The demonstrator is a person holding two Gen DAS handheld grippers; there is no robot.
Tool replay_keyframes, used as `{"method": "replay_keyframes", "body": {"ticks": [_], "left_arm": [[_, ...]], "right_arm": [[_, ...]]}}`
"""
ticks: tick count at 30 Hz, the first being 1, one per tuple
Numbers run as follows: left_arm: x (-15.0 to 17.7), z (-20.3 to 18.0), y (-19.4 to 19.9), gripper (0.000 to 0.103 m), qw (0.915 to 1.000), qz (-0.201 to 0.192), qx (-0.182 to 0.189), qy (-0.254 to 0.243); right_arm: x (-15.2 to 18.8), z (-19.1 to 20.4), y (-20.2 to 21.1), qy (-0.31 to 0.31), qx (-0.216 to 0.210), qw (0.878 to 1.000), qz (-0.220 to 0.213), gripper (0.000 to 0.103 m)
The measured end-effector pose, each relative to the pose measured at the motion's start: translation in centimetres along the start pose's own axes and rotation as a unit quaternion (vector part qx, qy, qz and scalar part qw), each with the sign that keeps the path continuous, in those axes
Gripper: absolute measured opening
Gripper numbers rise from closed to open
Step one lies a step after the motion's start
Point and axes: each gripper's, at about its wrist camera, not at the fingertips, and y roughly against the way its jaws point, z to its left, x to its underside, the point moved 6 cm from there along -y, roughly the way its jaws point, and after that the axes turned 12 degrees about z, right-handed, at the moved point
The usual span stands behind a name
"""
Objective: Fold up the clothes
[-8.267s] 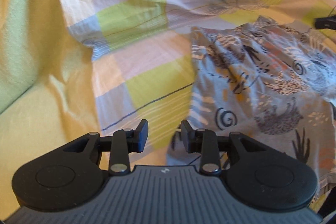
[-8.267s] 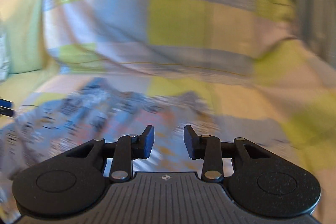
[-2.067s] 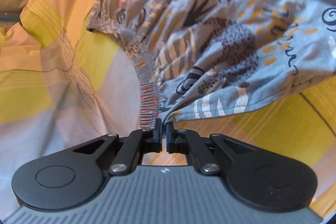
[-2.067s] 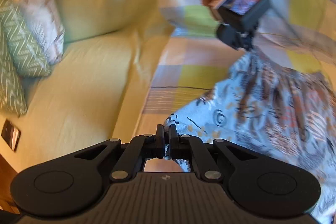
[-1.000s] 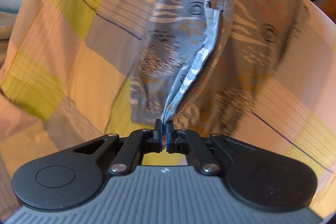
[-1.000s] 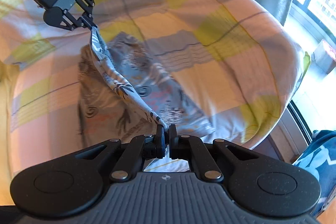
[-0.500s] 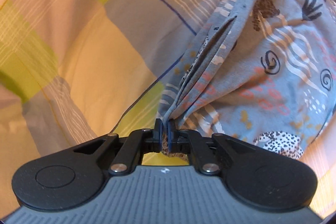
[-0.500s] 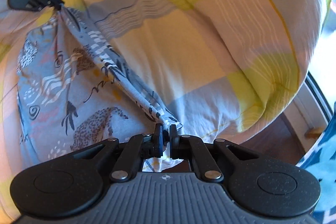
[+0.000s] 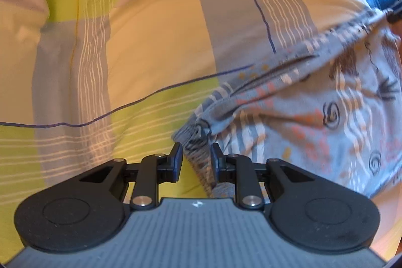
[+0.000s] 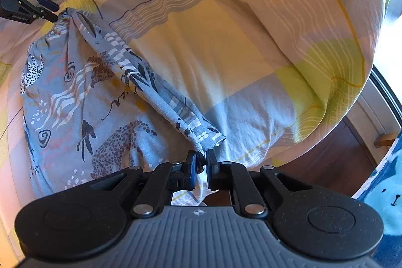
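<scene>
We see the patterned grey garment spread on the checked bedspread, and we take that bedspread as our landmark. The garment lies on the bedspread's near part, towards its rounded edge, where a strip of wooden floor shows just beyond the hanging side. One long edge of the garment is doubled into a ridge that runs across the cloth from one gripper to the other.

Our left gripper stands with its jaws parted, a clear gap between the pads. The gathered elastic corner of the garment lies in that gap, resting on the bedspread, and neither pad is pressing on it. From the right wrist view we find the same gripper at the far end of the ridge, fingers apart, its tips just at the cloth's bunched corner.

Our right gripper has its jaws drawn nearly together, with only a narrow gap between them, and a small twist of the garment's corner sits pinched in it, near the bedspread's edge. In the left wrist view this gripper shows only as a dark sliver, too small for us to read.
</scene>
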Motion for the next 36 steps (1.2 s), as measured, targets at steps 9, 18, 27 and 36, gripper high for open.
{"method": "replay_keyframes", "body": {"ticks": [9, 18, 27, 36], "left_arm": [[0.3, -0.7, -0.6, 0.004, 0.9991, 0.003, -0.018, -0.037], [-0.3, 0.4, -0.3, 0.003, 0.9979, -0.019, -0.047, -0.041], [-1.6, 0.8, -2.3, 0.012, 0.998, -0.003, -0.062, -0.006], [0.8, 2.0, -1.1, 0.026, 0.9936, 0.023, -0.084, 0.072]], "right_arm": [[-0.2, 0.2, 0.2, -0.011, -0.003, 1.0, -0.006, 0.003], [-0.7, 0.4, 1.5, -0.032, 0.017, 0.999, -0.041, 0.002], [-0.6, -1.1, -1.3, -0.049, 0.016, 0.999, -0.005, 0.003], [-0.1, -1.7, 1.2, -0.074, 0.04, 0.996, -0.013, 0.012]]}}
